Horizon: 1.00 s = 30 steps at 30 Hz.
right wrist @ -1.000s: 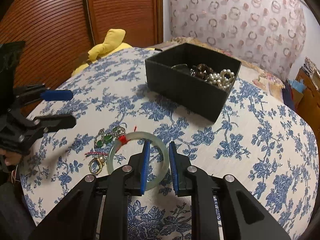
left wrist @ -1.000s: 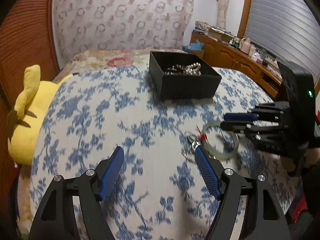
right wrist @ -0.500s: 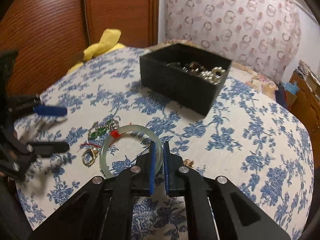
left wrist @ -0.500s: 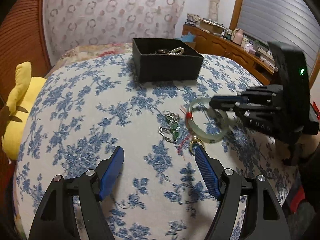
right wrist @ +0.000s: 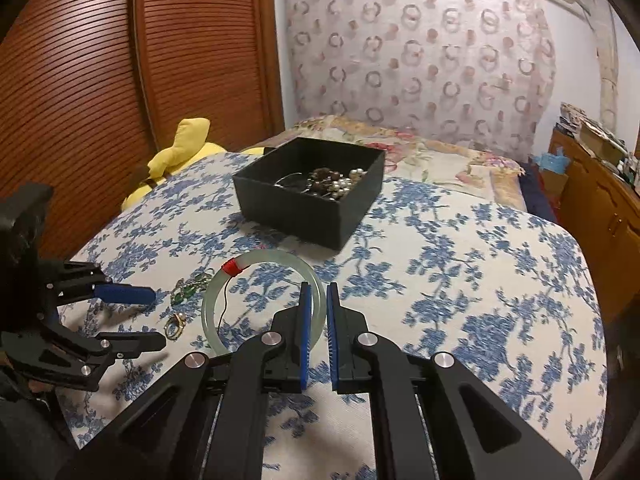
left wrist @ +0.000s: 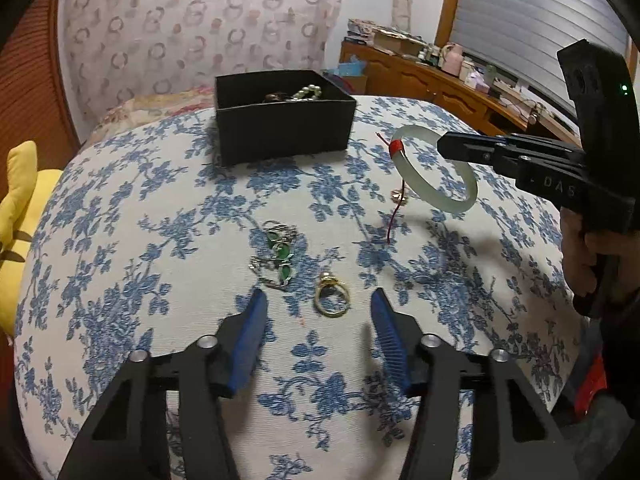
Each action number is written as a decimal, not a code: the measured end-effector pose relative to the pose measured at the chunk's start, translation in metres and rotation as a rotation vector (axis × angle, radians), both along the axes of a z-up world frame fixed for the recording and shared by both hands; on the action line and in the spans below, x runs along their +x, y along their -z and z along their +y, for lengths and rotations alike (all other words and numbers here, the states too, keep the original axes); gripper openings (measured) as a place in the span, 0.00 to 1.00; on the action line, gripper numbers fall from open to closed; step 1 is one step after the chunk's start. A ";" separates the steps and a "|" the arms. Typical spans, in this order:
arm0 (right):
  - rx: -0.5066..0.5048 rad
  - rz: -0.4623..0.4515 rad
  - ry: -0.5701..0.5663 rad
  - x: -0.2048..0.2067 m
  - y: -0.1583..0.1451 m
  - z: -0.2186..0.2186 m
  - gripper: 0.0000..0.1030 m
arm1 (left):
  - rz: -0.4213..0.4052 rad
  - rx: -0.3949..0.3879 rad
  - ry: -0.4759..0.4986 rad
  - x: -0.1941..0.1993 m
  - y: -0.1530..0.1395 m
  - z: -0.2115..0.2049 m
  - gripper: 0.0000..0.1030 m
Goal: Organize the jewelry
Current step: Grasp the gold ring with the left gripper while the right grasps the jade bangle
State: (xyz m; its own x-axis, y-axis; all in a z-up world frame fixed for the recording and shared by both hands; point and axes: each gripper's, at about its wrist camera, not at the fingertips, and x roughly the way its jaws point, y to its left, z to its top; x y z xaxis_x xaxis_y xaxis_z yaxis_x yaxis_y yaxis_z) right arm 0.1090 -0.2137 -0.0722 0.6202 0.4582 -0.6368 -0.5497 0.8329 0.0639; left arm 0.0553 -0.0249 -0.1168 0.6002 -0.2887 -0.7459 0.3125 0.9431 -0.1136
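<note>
Now, at the far left of your left wrist view a yellow plush toy (left wrist: 20, 216) lies against the edge of the bed (left wrist: 120, 264), whose cover is white with blue flowers. Toward the middle, your left gripper (left wrist: 318, 312) hovers low over the cover with its jaws closing; the gold ring (left wrist: 331, 300) lies on the fabric between the two blue pads, neither of which touches it. Just beyond the ring lies a silver piece with green stones (left wrist: 280, 254). Farther back stands the black box (left wrist: 282, 120), open-topped, with pearls and dark beads inside. To the right of that, your right gripper (right wrist: 318, 300) has its jaws pinched narrow on the pale green bangle (left wrist: 434, 168), gripping its rim and holding it clear of the cover, tilted, between the loose pieces and the box. A red thread (left wrist: 396, 150) is wound round the bangle and hangs down from it toward the fabric. At the far right your hand (left wrist: 584, 252) wraps the gripper's handle, with a wooden dresser (left wrist: 460, 88) behind
</note>
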 end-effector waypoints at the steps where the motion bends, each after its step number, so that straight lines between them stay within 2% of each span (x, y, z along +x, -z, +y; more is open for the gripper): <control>1: 0.002 0.001 0.002 -0.001 0.000 -0.002 0.08 | 0.009 -0.016 0.014 0.000 0.001 -0.001 0.39; 2: 0.005 0.003 0.002 -0.001 0.001 -0.004 0.08 | 0.015 -0.020 0.022 0.001 0.002 -0.003 0.36; 11: 0.007 0.008 0.003 -0.005 0.005 -0.010 0.08 | 0.004 0.039 0.025 0.010 0.005 -0.016 0.34; 12: 0.005 0.007 0.004 -0.005 0.005 -0.010 0.08 | -0.002 0.049 0.026 0.010 0.006 -0.017 0.27; 14: 0.007 0.005 0.006 -0.007 0.005 -0.011 0.08 | -0.014 0.077 0.026 0.009 0.006 -0.019 0.18; 23: 0.023 0.006 0.007 -0.004 0.003 -0.015 0.08 | -0.057 0.028 0.003 0.013 -0.016 -0.008 0.18; 30: 0.046 -0.029 0.000 0.021 -0.014 -0.013 0.08 | -0.099 0.009 -0.015 0.036 -0.038 -0.003 0.18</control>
State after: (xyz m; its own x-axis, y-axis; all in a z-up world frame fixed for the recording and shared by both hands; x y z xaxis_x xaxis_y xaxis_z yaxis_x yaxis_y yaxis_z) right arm 0.1302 -0.2269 -0.0587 0.6378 0.4870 -0.5967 -0.5522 0.8292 0.0865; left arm 0.0916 -0.0280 -0.0785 0.6756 -0.2726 -0.6850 0.3073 0.9487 -0.0745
